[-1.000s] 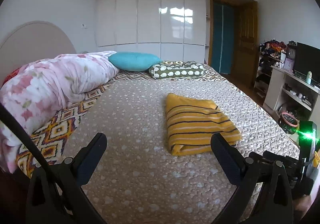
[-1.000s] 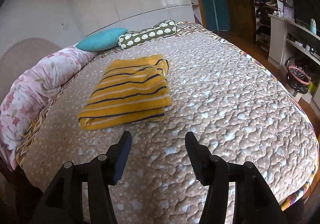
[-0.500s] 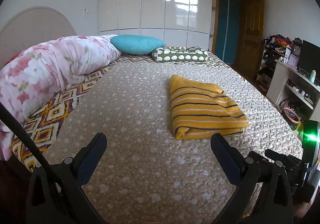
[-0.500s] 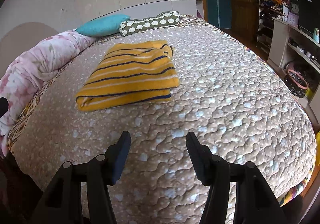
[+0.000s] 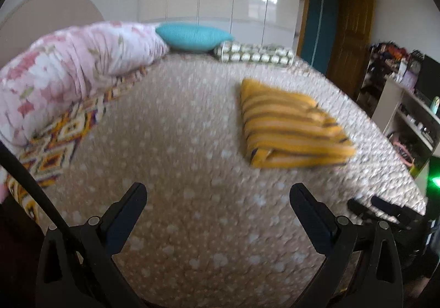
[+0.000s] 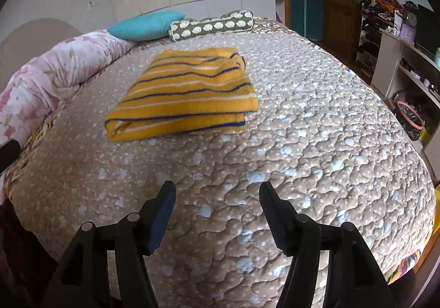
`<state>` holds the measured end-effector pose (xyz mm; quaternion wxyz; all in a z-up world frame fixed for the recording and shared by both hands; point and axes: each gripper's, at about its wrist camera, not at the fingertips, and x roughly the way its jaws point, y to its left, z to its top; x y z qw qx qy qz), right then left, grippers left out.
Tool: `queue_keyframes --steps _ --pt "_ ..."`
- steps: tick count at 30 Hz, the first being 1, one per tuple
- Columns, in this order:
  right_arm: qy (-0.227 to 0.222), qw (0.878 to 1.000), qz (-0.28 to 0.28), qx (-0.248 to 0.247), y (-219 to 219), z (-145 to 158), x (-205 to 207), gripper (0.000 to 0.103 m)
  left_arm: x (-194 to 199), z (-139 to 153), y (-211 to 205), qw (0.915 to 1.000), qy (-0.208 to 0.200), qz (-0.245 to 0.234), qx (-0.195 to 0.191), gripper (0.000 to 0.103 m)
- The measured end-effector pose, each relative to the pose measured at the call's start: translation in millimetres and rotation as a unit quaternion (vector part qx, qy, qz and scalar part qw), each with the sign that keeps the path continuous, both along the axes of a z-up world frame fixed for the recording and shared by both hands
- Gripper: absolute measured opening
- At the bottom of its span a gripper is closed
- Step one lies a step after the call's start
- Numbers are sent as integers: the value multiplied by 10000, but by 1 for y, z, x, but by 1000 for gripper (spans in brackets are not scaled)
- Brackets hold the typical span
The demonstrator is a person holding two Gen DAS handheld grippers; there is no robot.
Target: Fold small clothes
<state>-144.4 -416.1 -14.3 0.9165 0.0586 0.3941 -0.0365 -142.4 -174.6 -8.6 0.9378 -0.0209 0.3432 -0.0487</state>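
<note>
Folded yellow striped sweater [image 6: 181,93] lies flat on the quilted beige bedspread [image 6: 316,142], and we use it as our landmark. Beyond the sweater, near the headboard side, we see a turquoise pillow [image 6: 145,25] and beside it a green bolster with white pattern [image 6: 211,25]. To the left of the sweater a pink floral duvet [image 5: 74,79] is bunched along the edge of the bed. Our left gripper [image 5: 218,195] is in front of the sweater and well apart from it, its jaws wide with only bedspread between them (this view is blurred). Our right gripper [image 6: 217,189] also hangs in front of the sweater, not touching it; its jaws are opening and nothing is between them.
</note>
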Motion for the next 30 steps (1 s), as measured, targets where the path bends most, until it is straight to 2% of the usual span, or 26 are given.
queue_keyframes --steps 3,6,16,30 --pt "65 9999 -43 -133 -2 -8 4 68 15 -22 -2 9991 402 63 131 103" --pt "124 9998 -61 -169 -5 -12 9 68 27 -37 -4 9973 640 139 346 103" --pt "203 9993 10 -323 7 -18 18 70 38 -60 2 9922 1105 284 504 103" --pt "152 9994 50 -321 17 -16 10 72 34 -60 -3 9914 1106 302 629 103"
